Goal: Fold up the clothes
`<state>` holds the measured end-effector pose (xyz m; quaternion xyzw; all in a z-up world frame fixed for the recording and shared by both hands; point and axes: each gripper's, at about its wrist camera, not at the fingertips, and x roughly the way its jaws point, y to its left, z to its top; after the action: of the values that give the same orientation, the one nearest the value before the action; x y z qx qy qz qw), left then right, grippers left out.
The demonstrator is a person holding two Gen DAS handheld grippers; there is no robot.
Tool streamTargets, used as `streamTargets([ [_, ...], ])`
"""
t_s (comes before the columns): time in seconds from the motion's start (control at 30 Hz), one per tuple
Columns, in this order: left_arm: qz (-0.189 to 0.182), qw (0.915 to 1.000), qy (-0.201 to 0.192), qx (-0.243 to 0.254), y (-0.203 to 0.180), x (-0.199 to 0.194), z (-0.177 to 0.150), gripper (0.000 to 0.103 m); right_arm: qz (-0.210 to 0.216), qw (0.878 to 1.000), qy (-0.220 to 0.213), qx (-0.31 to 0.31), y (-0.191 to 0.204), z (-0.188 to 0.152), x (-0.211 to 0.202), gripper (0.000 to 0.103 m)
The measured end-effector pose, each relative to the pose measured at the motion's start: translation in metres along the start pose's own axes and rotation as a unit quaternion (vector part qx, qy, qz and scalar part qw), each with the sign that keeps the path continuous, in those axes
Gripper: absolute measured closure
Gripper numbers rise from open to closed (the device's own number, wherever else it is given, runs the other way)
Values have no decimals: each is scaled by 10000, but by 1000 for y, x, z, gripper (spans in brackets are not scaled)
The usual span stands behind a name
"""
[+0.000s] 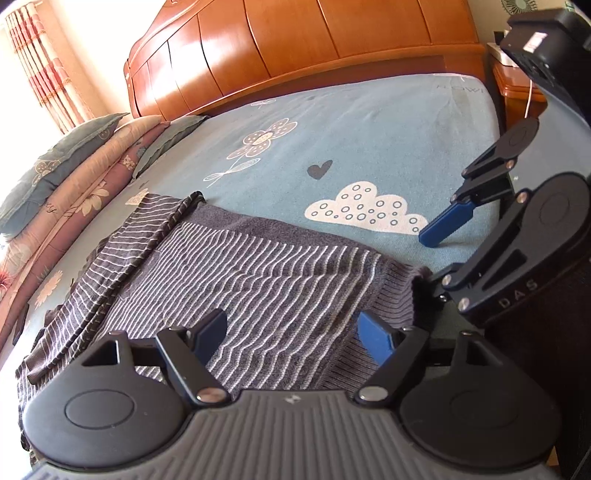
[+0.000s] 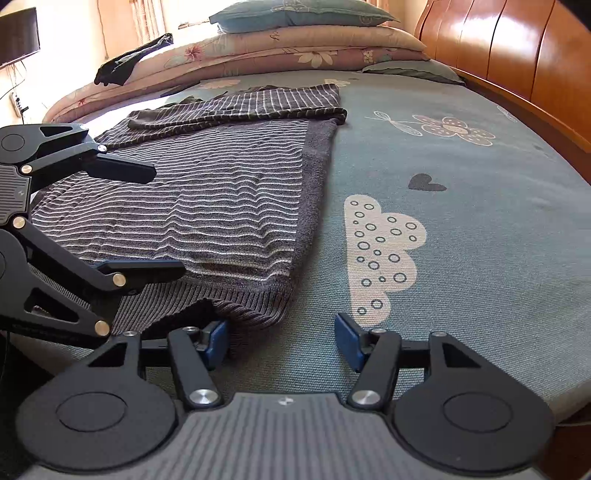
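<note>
Striped sweater (image 2: 192,206), on bed (image 2: 480,240), long axis toward upper frame: ribbed hem corner at lower left beside right tongs (image 2: 280,341), part-open, empty; left tongs (image 1: 295,332) wide over hem.

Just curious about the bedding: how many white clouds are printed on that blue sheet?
1. The white cloud sits on the blue sheet, just past the striped sweater, below the small dark heart. More could be hidden under the sweater or bedding.

Blue printed bedsheet (image 2: 480,221); wooden headboard (image 1: 295,48); stacked quilts (image 2: 295,51) (pillow (image 2: 299,13) on top).
</note>
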<state>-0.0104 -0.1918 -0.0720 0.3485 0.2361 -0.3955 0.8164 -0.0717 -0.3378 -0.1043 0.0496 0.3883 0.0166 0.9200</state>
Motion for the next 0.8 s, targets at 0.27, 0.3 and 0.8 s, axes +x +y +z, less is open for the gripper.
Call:
streamTargets([
  [0.27,-122,9991,115,383,-15,-8,-22,24,22,9998,114,-160,-5,-3,-7,41],
  [0.3,-50,9990,161,415,-15,-8,-24,24,-22,9998,144,-136,-9,-2,-10,38],
  [0.8,17,9993,-55,375,-17,-16,-23,23,1275,9764,-90,1742,-63,0,-23,33],
])
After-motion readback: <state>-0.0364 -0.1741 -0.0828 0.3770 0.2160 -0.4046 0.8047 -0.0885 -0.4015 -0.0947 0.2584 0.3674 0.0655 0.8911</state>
